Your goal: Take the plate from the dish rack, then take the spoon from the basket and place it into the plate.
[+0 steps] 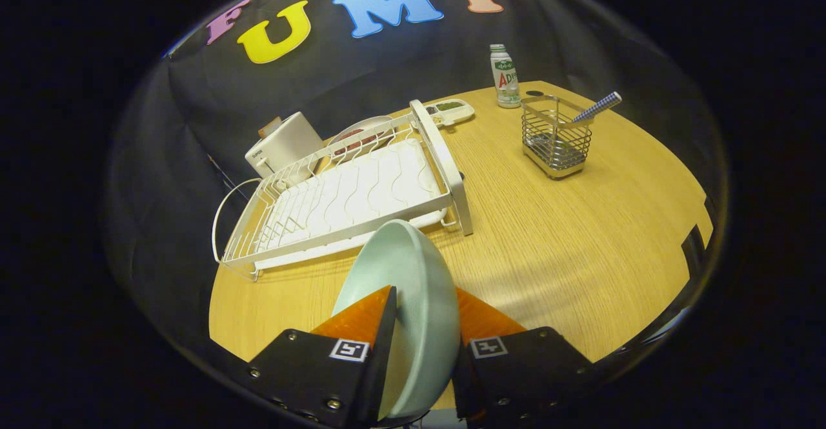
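Wooden table (548, 235): hand-held gripper (423, 316) clamped on pale green plate (413, 287); dish rack (348, 197) just beyond.

Plate gripped on edge above the table

The gripper (423, 316) clamps a pale green plate (413, 287) between both orange fingers (361, 316), held upright over the wooden table's (548, 255) near edge. Beyond it lies the white dish rack (348, 197); toward the far edge a wire basket (556, 139) holds a checked-handled spoon (597, 108), with a bottle (505, 77) behind.
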The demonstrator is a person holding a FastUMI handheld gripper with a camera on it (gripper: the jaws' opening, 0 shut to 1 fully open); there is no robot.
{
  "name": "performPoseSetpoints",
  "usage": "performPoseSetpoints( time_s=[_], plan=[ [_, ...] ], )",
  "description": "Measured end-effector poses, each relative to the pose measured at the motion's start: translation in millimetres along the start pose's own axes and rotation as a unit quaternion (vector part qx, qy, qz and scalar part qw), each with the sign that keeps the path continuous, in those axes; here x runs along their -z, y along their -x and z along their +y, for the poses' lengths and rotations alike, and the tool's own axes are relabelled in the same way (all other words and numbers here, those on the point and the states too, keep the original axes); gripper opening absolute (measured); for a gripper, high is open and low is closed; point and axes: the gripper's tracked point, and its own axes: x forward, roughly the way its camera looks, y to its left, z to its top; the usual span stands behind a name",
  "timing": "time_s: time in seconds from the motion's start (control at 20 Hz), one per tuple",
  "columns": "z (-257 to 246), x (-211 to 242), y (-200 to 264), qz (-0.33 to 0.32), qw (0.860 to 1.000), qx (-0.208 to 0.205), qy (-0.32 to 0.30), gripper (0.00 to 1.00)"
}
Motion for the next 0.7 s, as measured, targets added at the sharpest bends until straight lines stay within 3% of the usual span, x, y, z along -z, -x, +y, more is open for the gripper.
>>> performPoseSetpoints(
  time_s=[0.05, 0.15, 0.2, 0.7],
  plan=[
    [-7, 4, -3, 0.006, 1.000, 0.010, 0.005, 0.44],
    [-14, 11, -4, 0.015, 1.000, 0.020, 0.014, 0.57],
    [-18, 14, -6, 0.018, 0.999, 0.024, 0.018, 0.72],
    [-22, 7, 1, -0.002, 0.999, 0.030, 0.033, 0.72]
  ],
)
